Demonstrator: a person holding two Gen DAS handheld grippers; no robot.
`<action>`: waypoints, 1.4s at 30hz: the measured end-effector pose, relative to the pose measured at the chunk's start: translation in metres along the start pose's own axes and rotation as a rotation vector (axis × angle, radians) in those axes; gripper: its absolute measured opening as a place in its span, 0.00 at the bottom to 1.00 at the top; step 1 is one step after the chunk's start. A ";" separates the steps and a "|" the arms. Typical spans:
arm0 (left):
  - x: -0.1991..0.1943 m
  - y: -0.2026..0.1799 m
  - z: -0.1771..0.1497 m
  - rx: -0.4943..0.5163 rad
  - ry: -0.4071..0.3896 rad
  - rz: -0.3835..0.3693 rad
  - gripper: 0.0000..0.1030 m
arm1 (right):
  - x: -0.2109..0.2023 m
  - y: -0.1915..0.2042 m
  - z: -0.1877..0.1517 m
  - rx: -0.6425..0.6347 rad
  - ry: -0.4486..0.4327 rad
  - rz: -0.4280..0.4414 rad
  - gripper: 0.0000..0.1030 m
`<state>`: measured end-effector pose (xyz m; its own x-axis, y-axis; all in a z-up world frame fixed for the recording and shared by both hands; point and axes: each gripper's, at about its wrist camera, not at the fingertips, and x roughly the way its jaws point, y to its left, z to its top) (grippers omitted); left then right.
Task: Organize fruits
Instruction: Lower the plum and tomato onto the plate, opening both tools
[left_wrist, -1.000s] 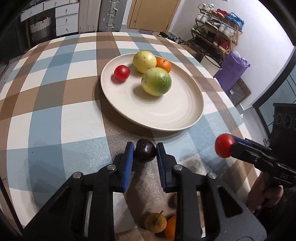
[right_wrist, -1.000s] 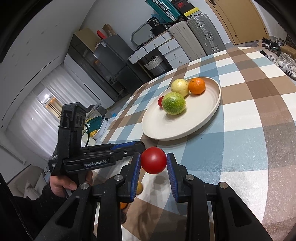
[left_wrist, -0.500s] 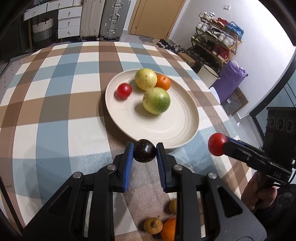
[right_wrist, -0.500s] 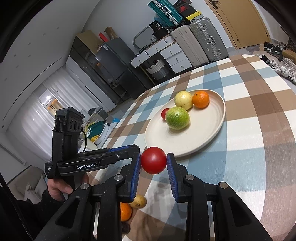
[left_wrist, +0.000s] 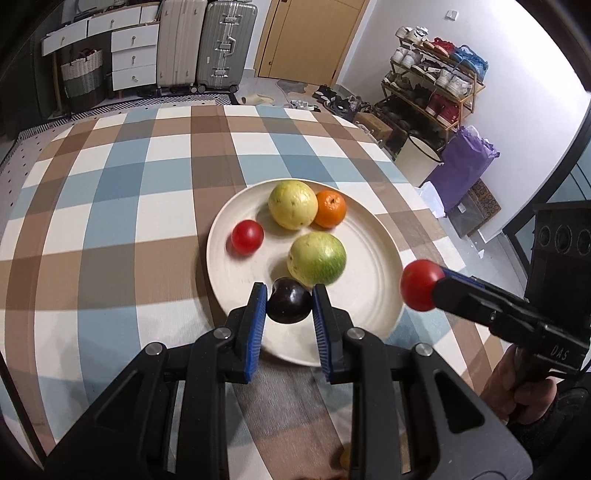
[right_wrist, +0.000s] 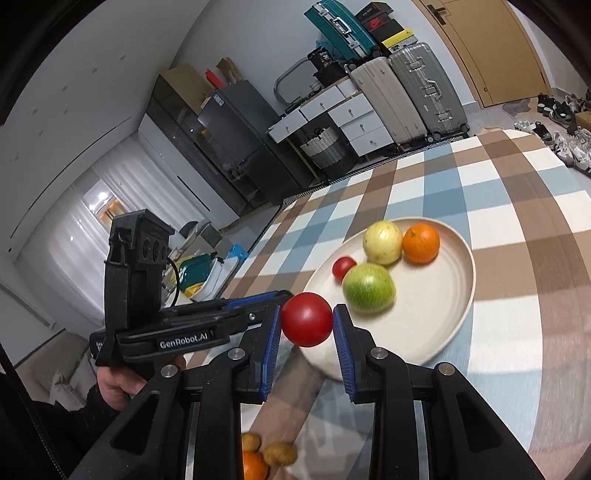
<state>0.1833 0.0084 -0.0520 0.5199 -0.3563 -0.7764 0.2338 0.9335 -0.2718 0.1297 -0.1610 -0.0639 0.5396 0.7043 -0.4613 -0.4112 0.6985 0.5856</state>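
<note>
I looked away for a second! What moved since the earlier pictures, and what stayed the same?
Both tools carried their fruit toward the plate. The left tool brought its dark plum from over the tablecloth to above the plate's near rim. The right tool carried its red tomato closer to the plate too. Nothing was let go or newly grabbed. The four fruits on the plate kept their places.

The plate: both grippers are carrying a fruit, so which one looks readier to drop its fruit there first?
Probably left. The left gripper holds its dark plum over the plate, while the right gripper's red tomato appears short of the rim.
</note>
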 end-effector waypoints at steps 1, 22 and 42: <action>0.004 0.000 0.004 0.003 0.001 0.005 0.21 | 0.002 -0.003 0.004 0.008 -0.001 -0.003 0.28; 0.049 0.014 0.028 -0.022 0.038 -0.020 0.21 | 0.047 -0.051 0.041 0.070 0.044 -0.114 0.28; 0.039 0.015 0.030 -0.033 0.010 -0.015 0.22 | 0.050 -0.050 0.048 0.082 0.005 -0.131 0.43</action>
<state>0.2320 0.0076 -0.0697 0.5081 -0.3703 -0.7777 0.2140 0.9288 -0.3024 0.2125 -0.1664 -0.0844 0.5805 0.6088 -0.5407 -0.2763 0.7719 0.5725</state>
